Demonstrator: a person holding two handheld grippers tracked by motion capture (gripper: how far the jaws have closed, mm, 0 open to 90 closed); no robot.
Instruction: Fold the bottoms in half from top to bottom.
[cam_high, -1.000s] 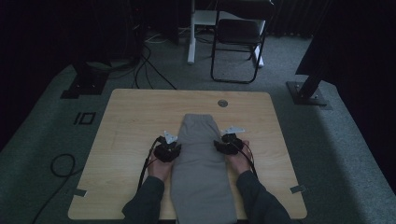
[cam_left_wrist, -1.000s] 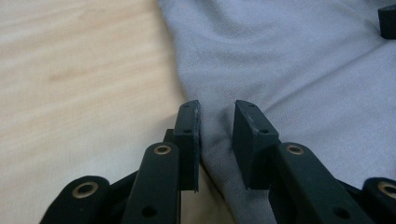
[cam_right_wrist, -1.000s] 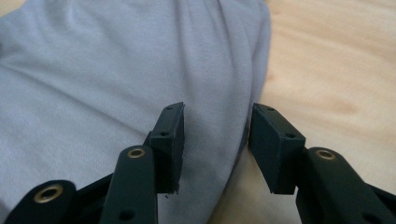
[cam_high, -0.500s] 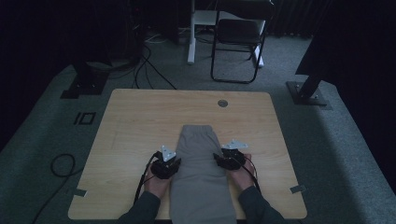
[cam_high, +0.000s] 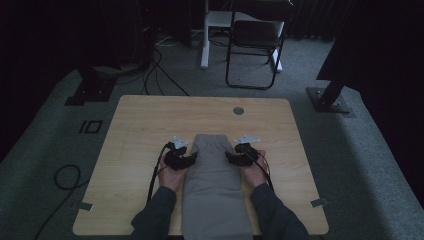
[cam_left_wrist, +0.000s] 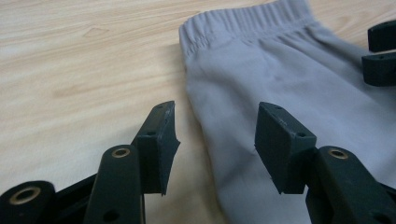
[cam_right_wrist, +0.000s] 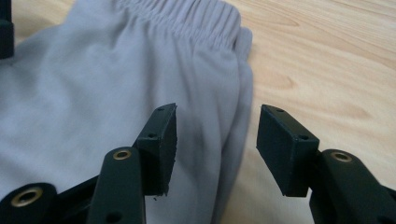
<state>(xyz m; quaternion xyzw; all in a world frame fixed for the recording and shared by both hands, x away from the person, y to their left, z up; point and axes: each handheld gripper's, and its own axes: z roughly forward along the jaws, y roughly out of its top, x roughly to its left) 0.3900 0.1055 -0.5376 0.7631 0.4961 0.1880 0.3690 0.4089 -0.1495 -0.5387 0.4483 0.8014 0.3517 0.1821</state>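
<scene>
On the table (cam_high: 150, 125), both grippers, left (cam_left_wrist: 215, 135) and right (cam_right_wrist: 215, 135), jaws just opened, straddle the trousers' (cam_high: 215, 175) edges ungripped; release seems done; next likely re-pinching for a fold.

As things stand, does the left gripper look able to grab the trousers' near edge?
Probably yes: the left gripper has its jaws open astride the edge of the trousers, nothing between.

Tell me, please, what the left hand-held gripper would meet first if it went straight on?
Probably the side edge of the folded grey fabric trousers, lying between the open jaws of the left hand-held gripper; depth is unclear.
</scene>
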